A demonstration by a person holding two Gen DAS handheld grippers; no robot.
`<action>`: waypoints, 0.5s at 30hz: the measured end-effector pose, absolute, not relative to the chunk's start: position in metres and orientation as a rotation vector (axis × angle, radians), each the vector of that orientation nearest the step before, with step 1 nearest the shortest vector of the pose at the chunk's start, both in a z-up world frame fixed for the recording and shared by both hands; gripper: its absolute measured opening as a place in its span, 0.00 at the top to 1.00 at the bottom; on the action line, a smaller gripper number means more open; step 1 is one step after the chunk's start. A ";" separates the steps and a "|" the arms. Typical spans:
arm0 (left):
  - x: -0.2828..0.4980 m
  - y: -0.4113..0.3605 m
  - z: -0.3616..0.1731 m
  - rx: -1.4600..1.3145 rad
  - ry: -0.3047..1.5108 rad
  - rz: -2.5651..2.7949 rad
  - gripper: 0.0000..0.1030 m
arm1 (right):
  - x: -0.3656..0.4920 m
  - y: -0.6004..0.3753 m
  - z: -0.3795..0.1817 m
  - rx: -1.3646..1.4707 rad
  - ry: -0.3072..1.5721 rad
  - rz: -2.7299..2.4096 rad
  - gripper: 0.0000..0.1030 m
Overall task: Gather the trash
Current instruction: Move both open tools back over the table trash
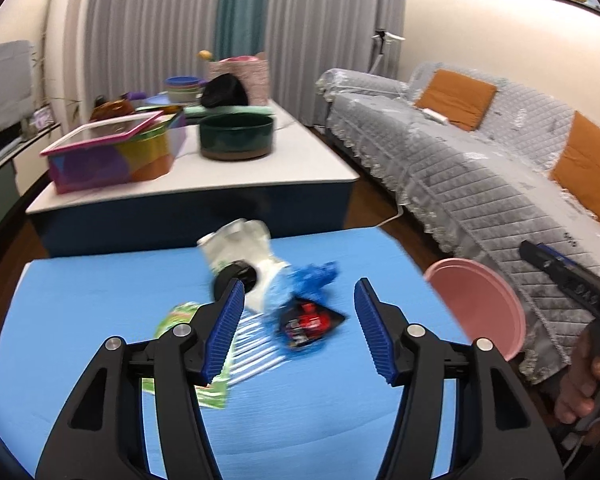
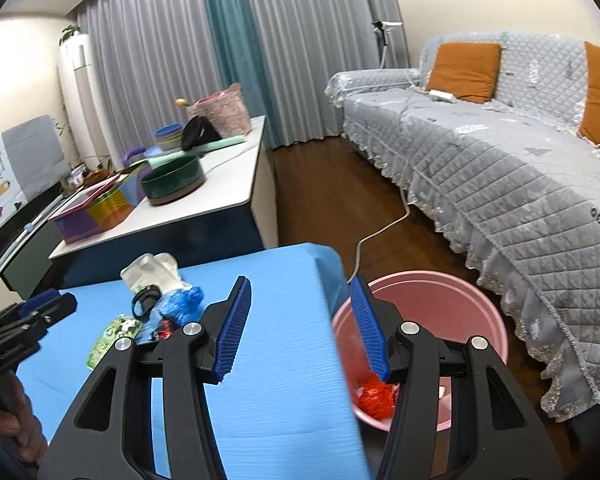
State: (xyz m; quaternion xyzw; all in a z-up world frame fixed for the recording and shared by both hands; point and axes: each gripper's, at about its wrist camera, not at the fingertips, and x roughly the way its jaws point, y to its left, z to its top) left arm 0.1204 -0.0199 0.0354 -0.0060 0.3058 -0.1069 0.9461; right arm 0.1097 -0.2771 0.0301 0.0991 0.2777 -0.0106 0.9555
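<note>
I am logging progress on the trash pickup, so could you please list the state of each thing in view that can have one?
Left gripper: open, empty.
Right gripper: open, empty.
Pink plastic bin: upright on the floor, red wrapper inside.
Blue crumpled plastic bag: on the blue table, uncollected.
Green snack packet: flat on the table.
Colourful tin box: lid ajar.

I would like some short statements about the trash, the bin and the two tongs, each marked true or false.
1. The pink bin stands on the floor beside the blue table. True.
2. The bin is empty. False: a red wrapper lies inside.
3. The left tongs hold a wrapper. False: they are open, with nothing gripped.
4. A crumpled blue bag lies on the table. True.
5. The right tongs are open. True.
</note>
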 end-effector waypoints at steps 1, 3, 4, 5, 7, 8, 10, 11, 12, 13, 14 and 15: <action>0.123 -0.014 0.031 -0.017 0.628 -0.200 0.45 | 0.112 -0.273 0.028 0.196 0.566 -0.012 0.53; 0.126 -0.003 0.024 -0.030 0.639 -0.168 0.45 | 0.118 -0.264 0.022 0.183 0.577 0.010 0.56; 0.129 0.004 0.020 -0.044 0.648 -0.145 0.45 | 0.122 -0.259 0.019 0.179 0.587 0.024 0.58; 0.132 0.011 0.016 -0.054 0.654 -0.126 0.45 | 0.124 -0.256 0.016 0.176 0.593 0.033 0.59; 0.139 0.021 0.007 -0.062 0.669 -0.087 0.45 | 0.133 -0.247 0.009 0.170 0.608 0.054 0.61; 0.143 0.026 0.001 -0.068 0.682 -0.067 0.45 | 0.136 -0.243 0.006 0.170 0.616 0.062 0.61; 0.149 0.032 -0.010 -0.074 0.706 -0.042 0.45 | 0.143 -0.236 0.000 0.172 0.629 0.077 0.61; 0.152 0.034 -0.013 -0.073 0.714 -0.033 0.45 | 0.148 -0.232 -0.003 0.174 0.638 0.088 0.61; 0.155 0.034 -0.017 -0.070 0.721 -0.027 0.45 | 0.152 -0.229 -0.006 0.175 0.644 0.096 0.61; 0.158 0.035 -0.022 -0.064 0.731 -0.022 0.45 | 0.156 -0.226 -0.009 0.177 0.652 0.105 0.61; 0.160 0.034 -0.027 -0.058 0.742 -0.020 0.45 | 0.160 -0.223 -0.012 0.179 0.659 0.115 0.61; 0.163 0.033 -0.032 -0.054 0.755 -0.020 0.45 | 0.163 -0.221 -0.014 0.181 0.665 0.124 0.61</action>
